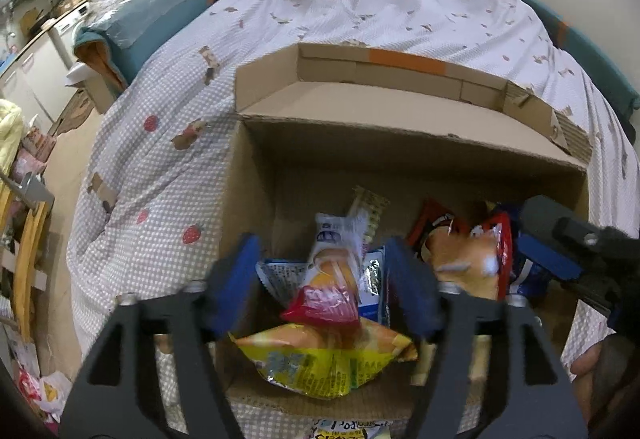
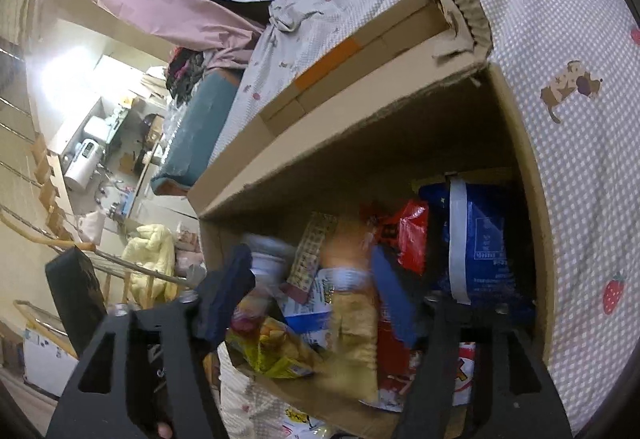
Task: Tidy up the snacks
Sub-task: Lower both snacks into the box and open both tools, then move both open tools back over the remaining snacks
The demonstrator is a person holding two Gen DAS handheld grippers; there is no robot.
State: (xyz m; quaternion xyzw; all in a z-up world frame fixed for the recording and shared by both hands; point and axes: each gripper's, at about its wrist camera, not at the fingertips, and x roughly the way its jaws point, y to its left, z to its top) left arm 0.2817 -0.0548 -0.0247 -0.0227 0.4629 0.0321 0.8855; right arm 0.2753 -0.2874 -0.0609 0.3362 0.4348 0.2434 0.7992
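Both grippers hang released over the cardboard box (image 1: 256, 207) in the lower centre: left gripper (image 1: 324, 283) spread above a yellow snack bag (image 1: 320, 367), right gripper (image 2: 312, 295) empty too. The box looks well filled; one packet (image 1: 348, 433) lies outside at the bottom edge.

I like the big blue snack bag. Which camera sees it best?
The right wrist view: the blue snack bag stands large against the cardboard box's right wall, its white stripe clear. The left wrist view shows only a blue sliver behind the right gripper.
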